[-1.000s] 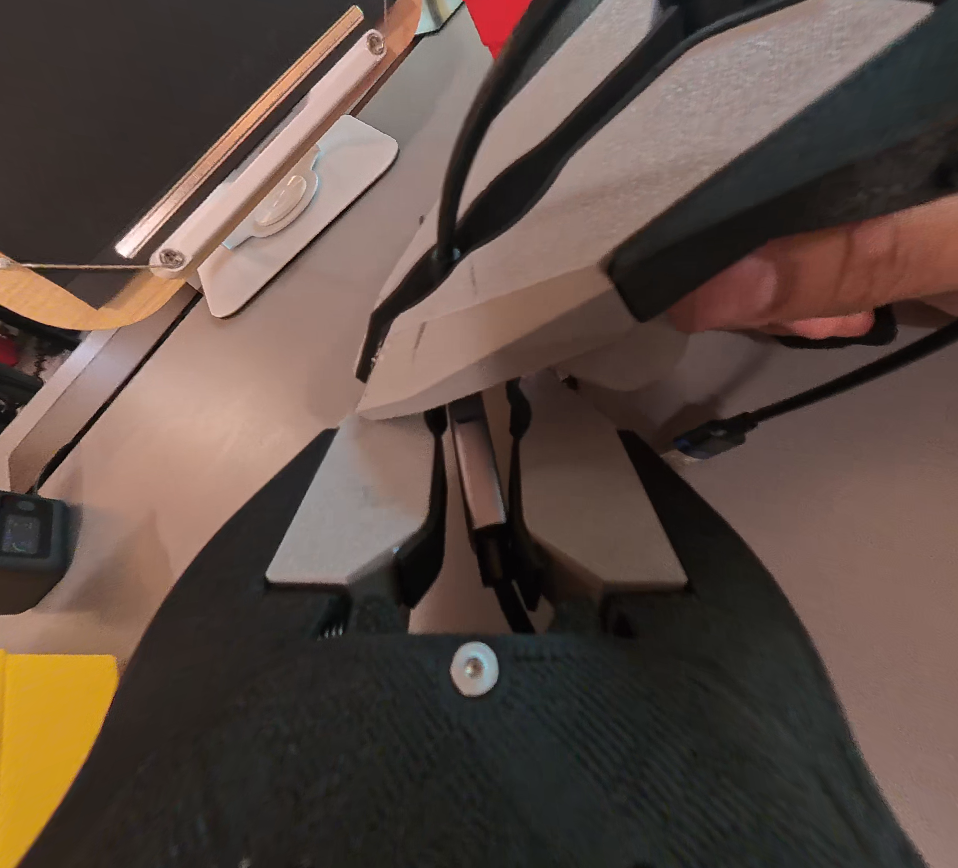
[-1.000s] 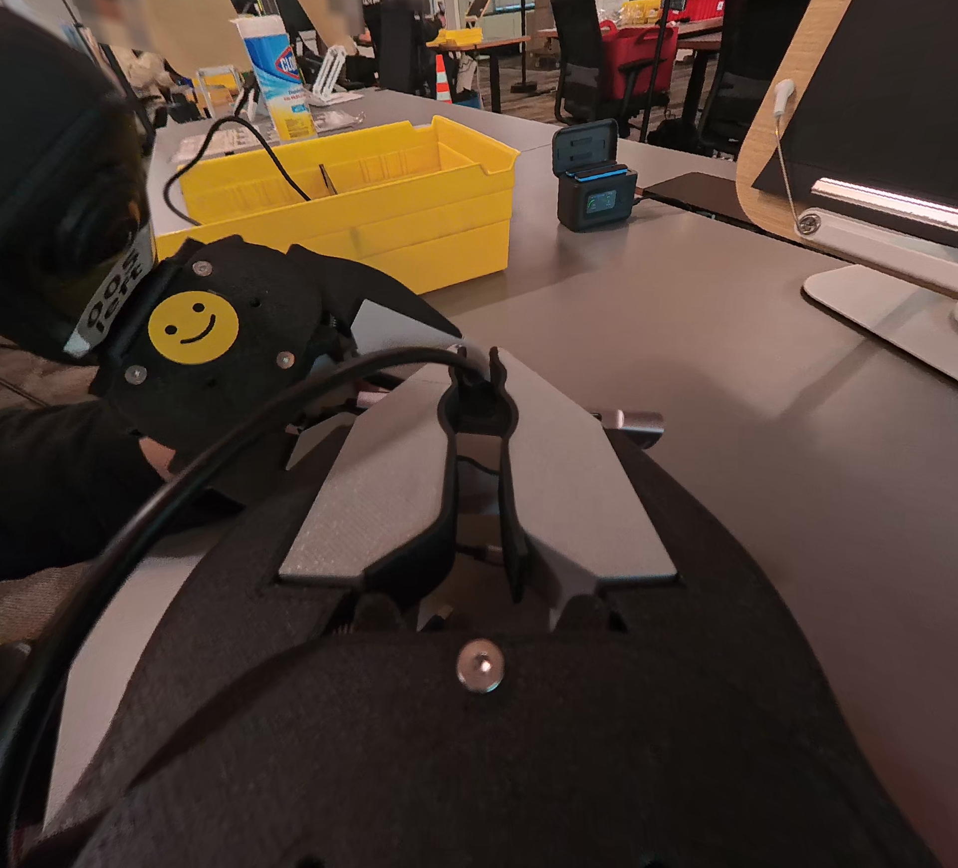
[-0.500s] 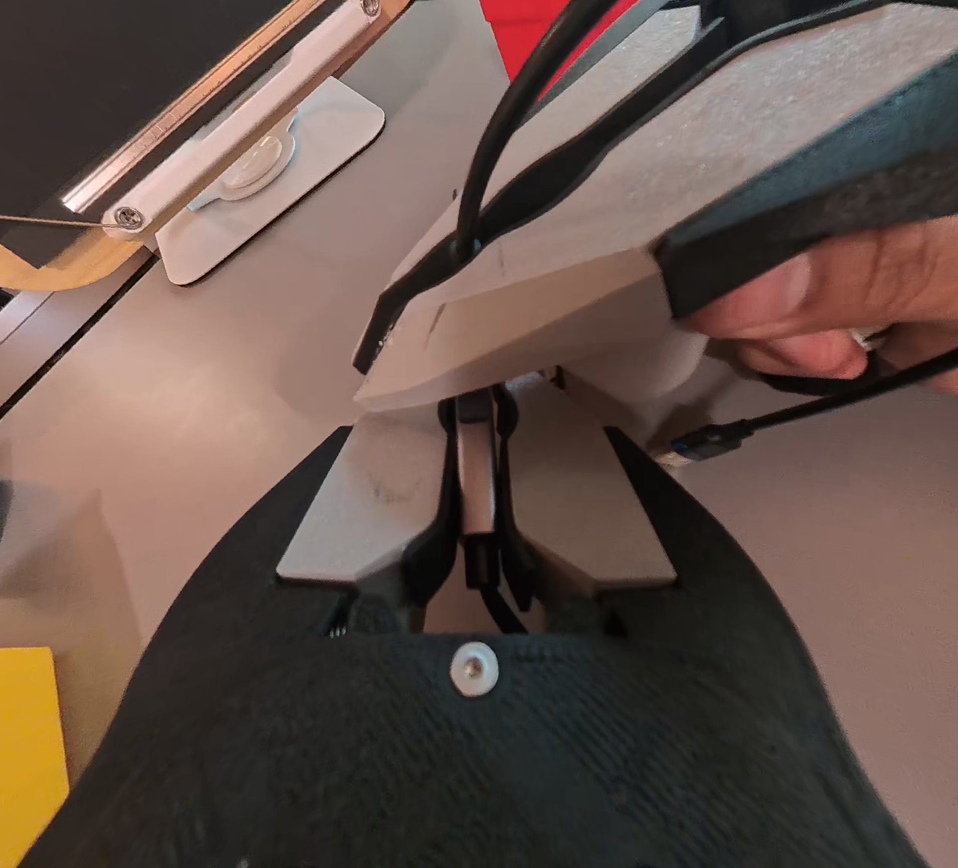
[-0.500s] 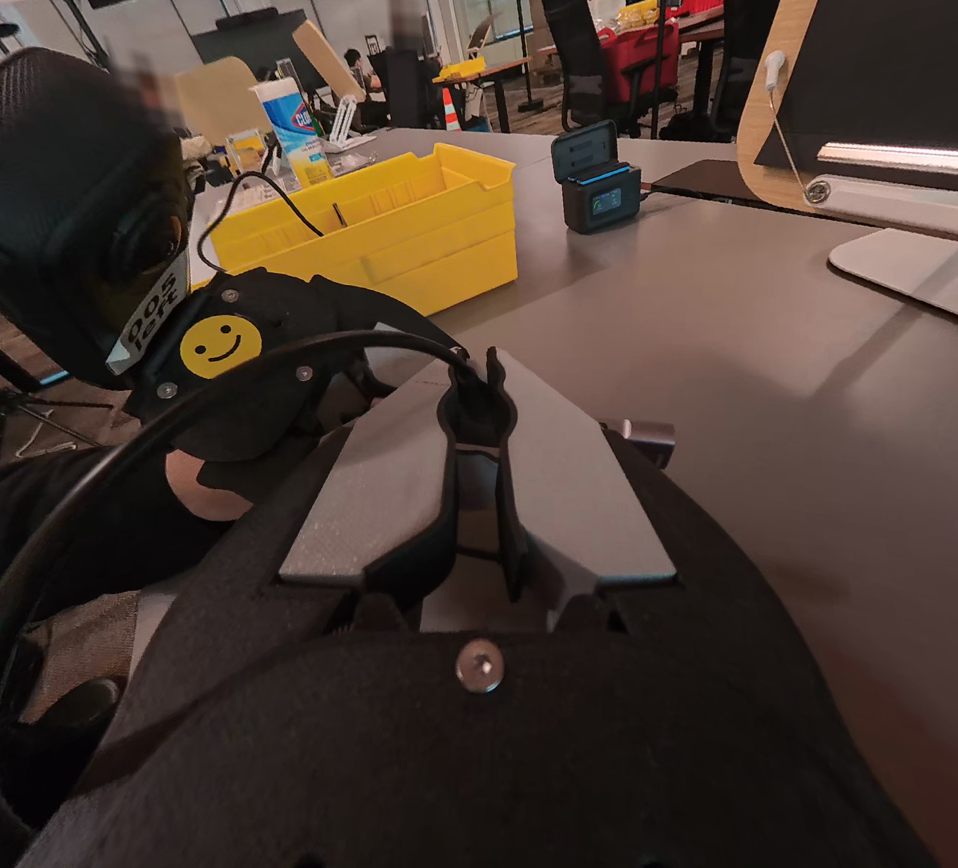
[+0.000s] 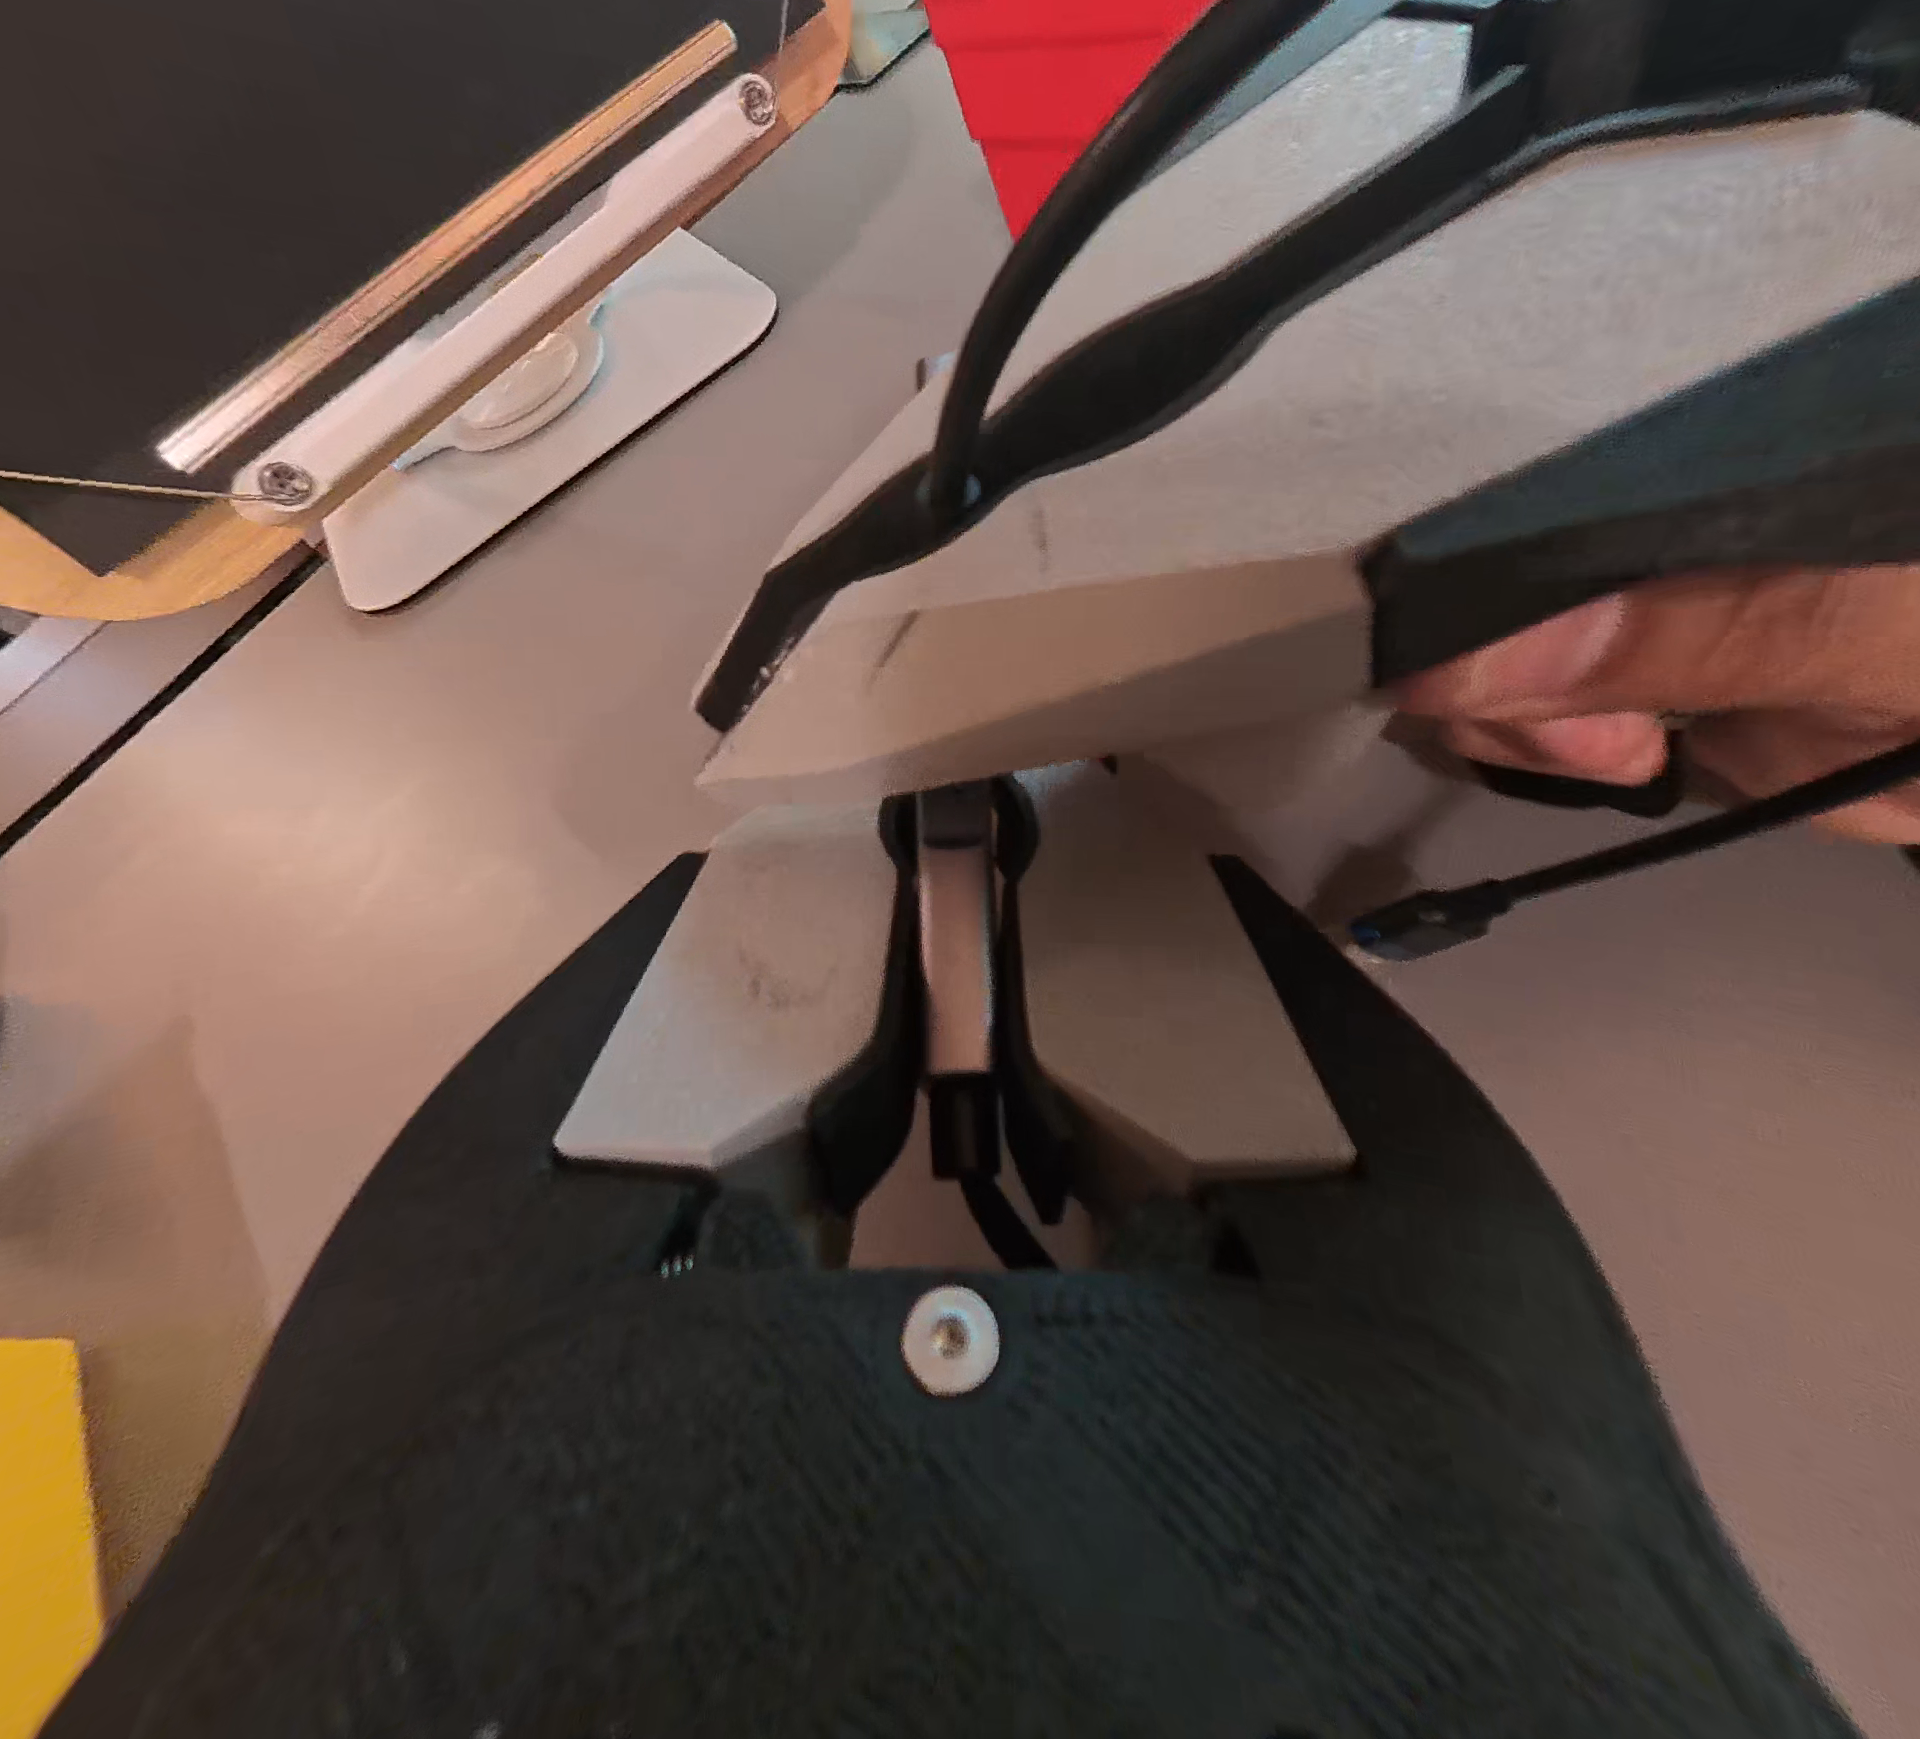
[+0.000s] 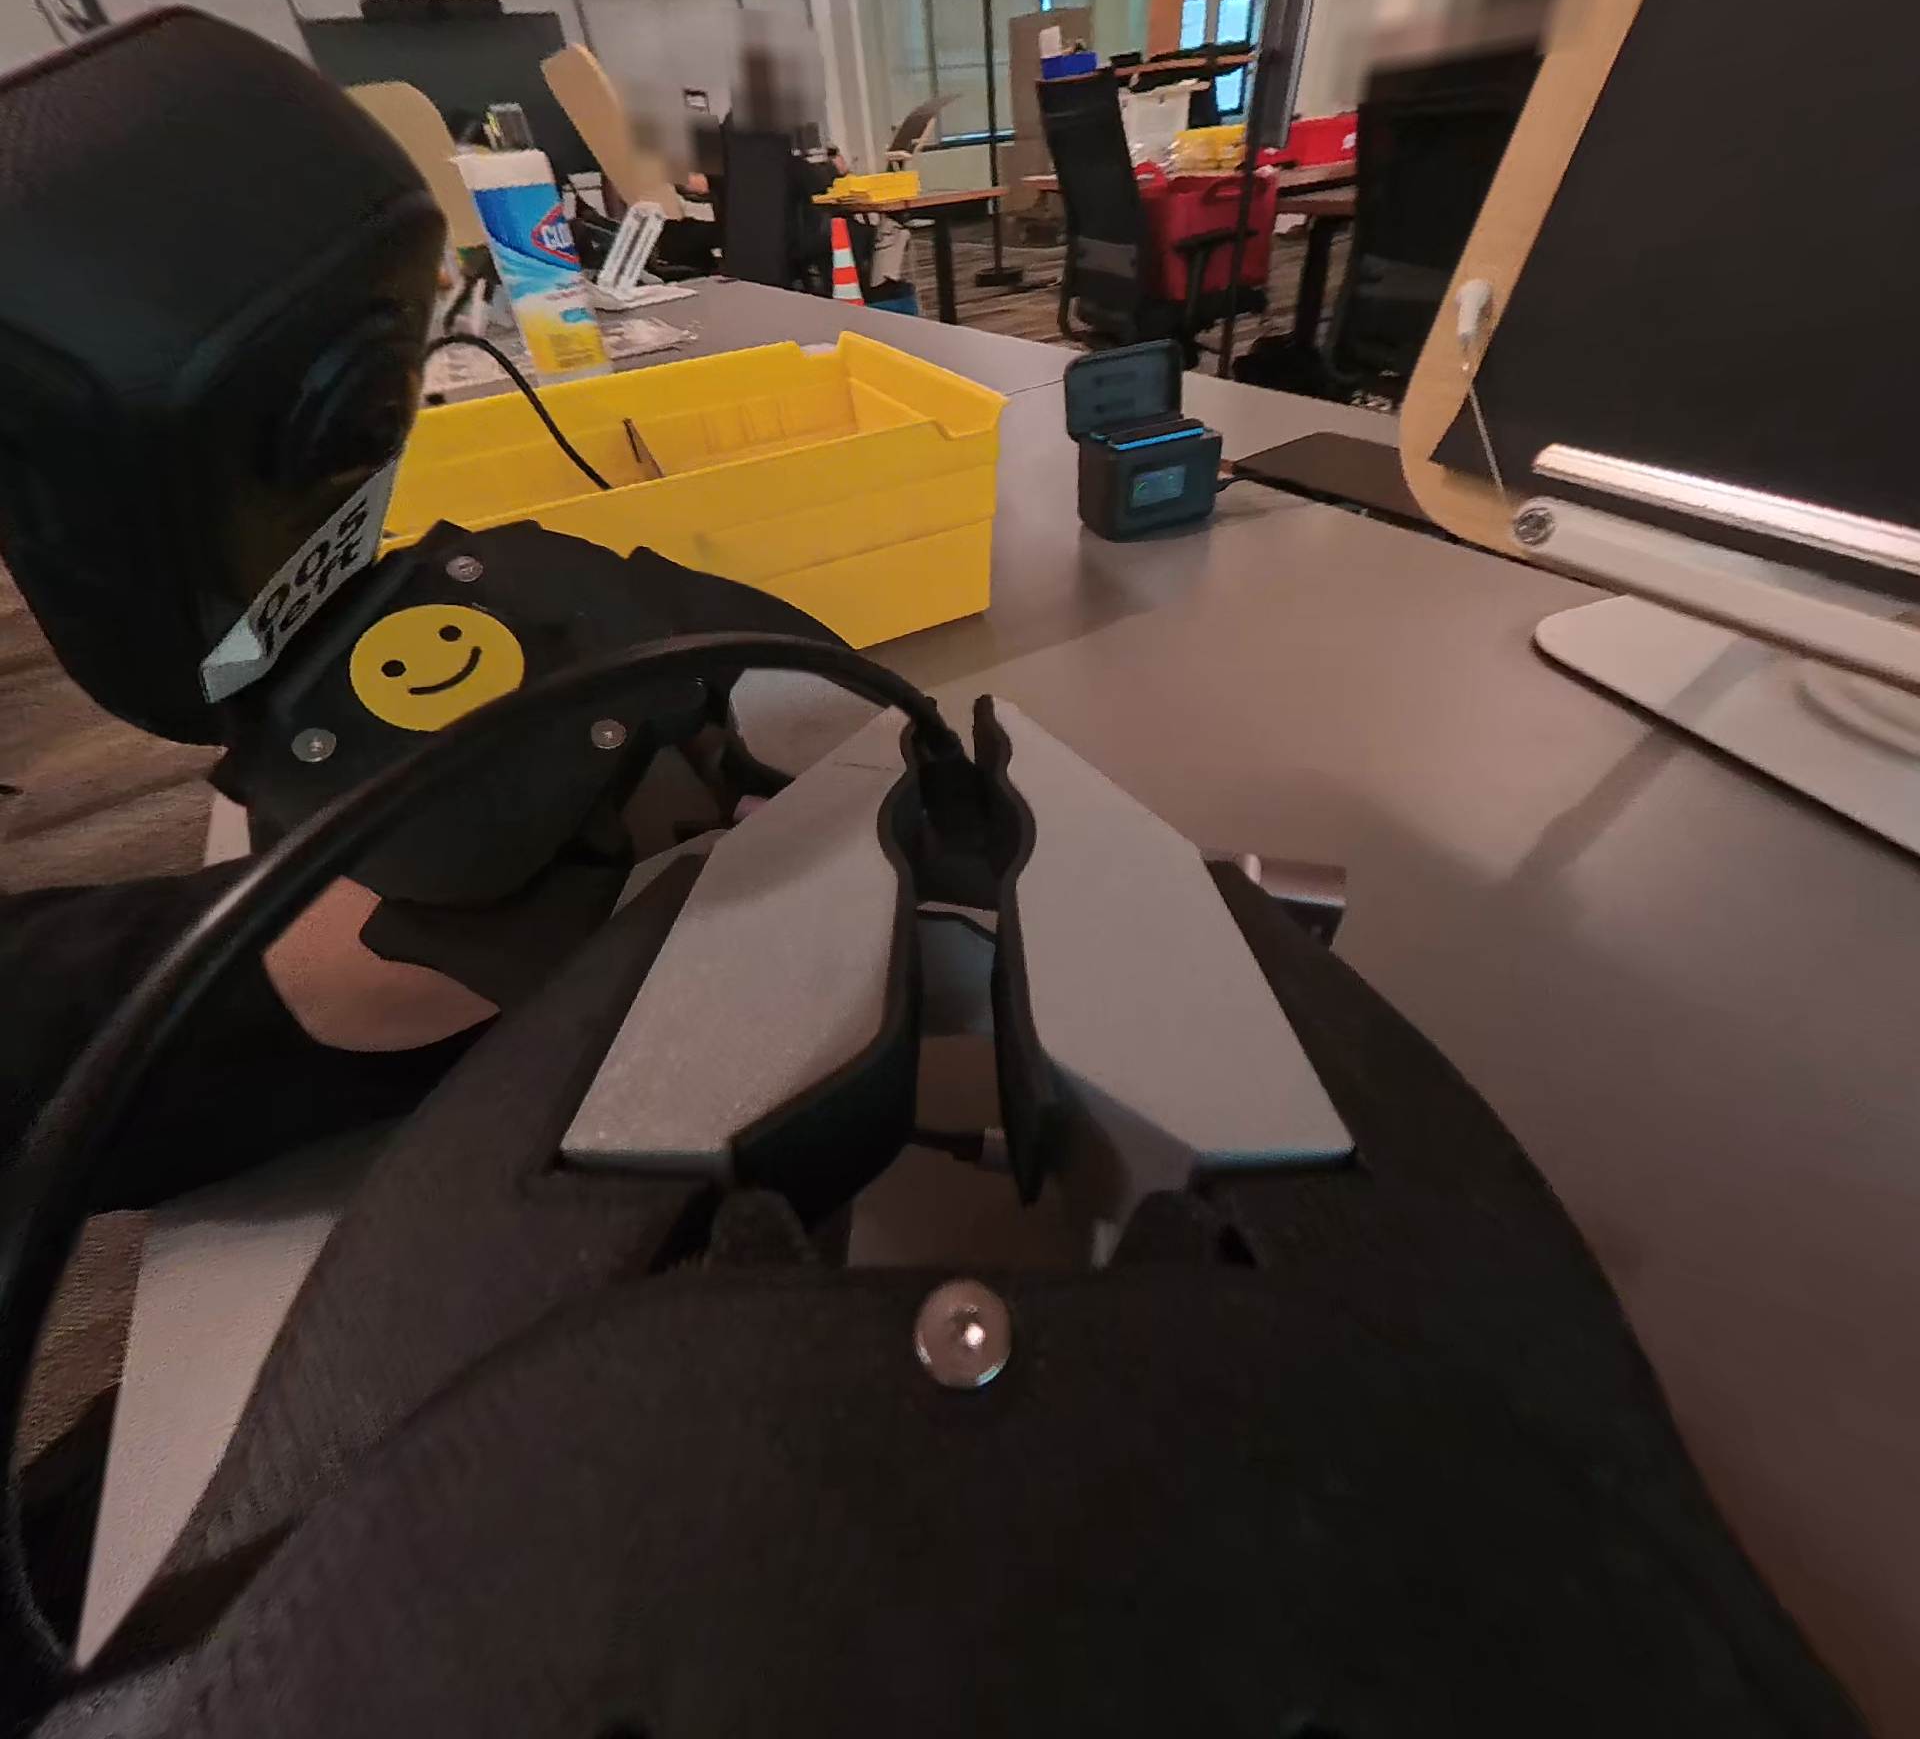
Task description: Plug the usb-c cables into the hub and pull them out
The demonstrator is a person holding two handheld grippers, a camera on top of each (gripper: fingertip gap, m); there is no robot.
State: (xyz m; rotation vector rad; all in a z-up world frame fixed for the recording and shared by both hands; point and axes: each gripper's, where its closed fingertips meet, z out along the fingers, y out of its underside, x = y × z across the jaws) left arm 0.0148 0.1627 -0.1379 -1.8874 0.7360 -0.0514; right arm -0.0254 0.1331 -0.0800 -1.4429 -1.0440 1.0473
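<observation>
In the left wrist view my left gripper is shut on the slim grey hub, whose own black lead runs back between the fingers. My right gripper crosses just above it, shut on a black usb-c cable. In the right wrist view my right gripper pinches the cable's black plug at its fingertips, and the cable loops away to the left. One end of the hub shows past the right finger. The meeting of plug and hub is hidden. A second cable with a blue-tipped plug lies on the table.
A monitor on a silver stand stands close by on the grey table. A yellow bin, a small black case and a wipes canister lie beyond. A red bin sits at the back. The grippers' ends are close to 7 centimetres from one another.
Both grippers stay shut on the hub and the cable. The hub has straightened between my left fingers. The right gripper has tilted and lifted a little, and the hub's end now shows farther right.
</observation>
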